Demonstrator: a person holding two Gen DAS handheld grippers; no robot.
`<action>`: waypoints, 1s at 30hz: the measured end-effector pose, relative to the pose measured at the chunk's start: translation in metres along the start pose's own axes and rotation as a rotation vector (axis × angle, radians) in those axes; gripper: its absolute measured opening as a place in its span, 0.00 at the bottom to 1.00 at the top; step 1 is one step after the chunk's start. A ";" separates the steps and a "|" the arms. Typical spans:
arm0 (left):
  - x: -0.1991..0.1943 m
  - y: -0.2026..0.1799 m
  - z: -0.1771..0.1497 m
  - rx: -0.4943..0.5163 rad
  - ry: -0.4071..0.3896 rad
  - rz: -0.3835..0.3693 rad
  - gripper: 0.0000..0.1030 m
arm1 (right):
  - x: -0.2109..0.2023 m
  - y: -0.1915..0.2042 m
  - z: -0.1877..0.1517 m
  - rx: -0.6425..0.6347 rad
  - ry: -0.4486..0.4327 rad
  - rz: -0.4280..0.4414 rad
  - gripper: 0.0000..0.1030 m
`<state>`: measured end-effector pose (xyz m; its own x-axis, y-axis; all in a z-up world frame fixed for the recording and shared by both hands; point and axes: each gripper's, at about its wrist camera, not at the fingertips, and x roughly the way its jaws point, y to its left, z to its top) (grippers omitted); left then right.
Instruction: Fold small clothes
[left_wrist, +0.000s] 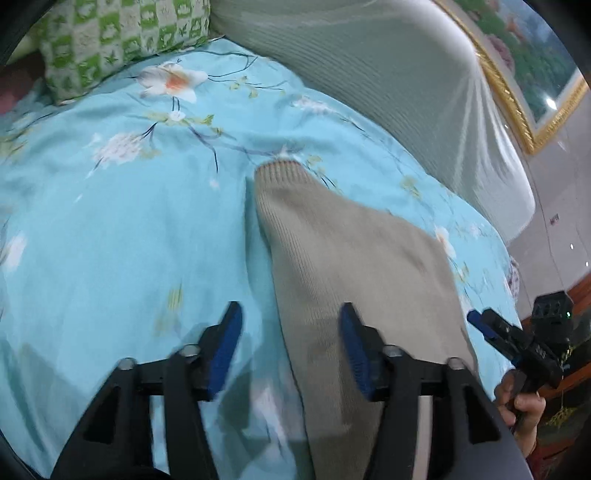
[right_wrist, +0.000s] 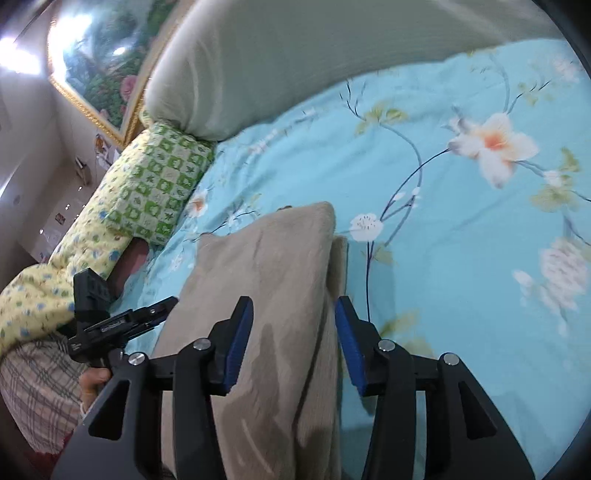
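A beige knitted garment (left_wrist: 354, 266) lies on the light blue floral bedsheet (left_wrist: 129, 240), its ribbed cuff end pointing away. My left gripper (left_wrist: 291, 317) is open and empty, hovering over the garment's left edge. In the right wrist view the same garment (right_wrist: 269, 280) looks folded over, with a lower layer showing along its right side. My right gripper (right_wrist: 295, 314) is open and empty just above its near right part. Each gripper shows in the other's view: the right one (left_wrist: 476, 319) at the garment's right edge, the left one (right_wrist: 162, 306) at its left edge.
A green checked pillow (left_wrist: 110, 40) and a large grey-white ribbed cushion (left_wrist: 388, 74) lie at the head of the bed. A gold-framed picture (left_wrist: 517, 66) hangs on the wall. A yellow floral quilt (right_wrist: 74, 251) lies beside the pillow. The bedsheet (right_wrist: 461, 258) spreads out to the right.
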<state>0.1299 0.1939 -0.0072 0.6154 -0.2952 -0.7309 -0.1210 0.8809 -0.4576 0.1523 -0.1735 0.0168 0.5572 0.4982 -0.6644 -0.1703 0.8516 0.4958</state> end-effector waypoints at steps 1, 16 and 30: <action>-0.009 -0.002 -0.011 0.008 0.000 -0.008 0.60 | -0.010 -0.003 -0.009 0.006 -0.006 -0.003 0.47; -0.063 -0.041 -0.147 0.150 -0.007 0.045 0.67 | -0.063 0.002 -0.105 0.026 -0.002 0.044 0.47; -0.044 -0.054 -0.147 0.163 -0.069 0.168 0.29 | -0.054 0.026 -0.105 -0.060 0.017 0.005 0.08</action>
<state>-0.0050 0.1047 -0.0250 0.6498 -0.1180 -0.7509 -0.1022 0.9653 -0.2402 0.0326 -0.1611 0.0064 0.5425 0.5048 -0.6714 -0.2215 0.8570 0.4653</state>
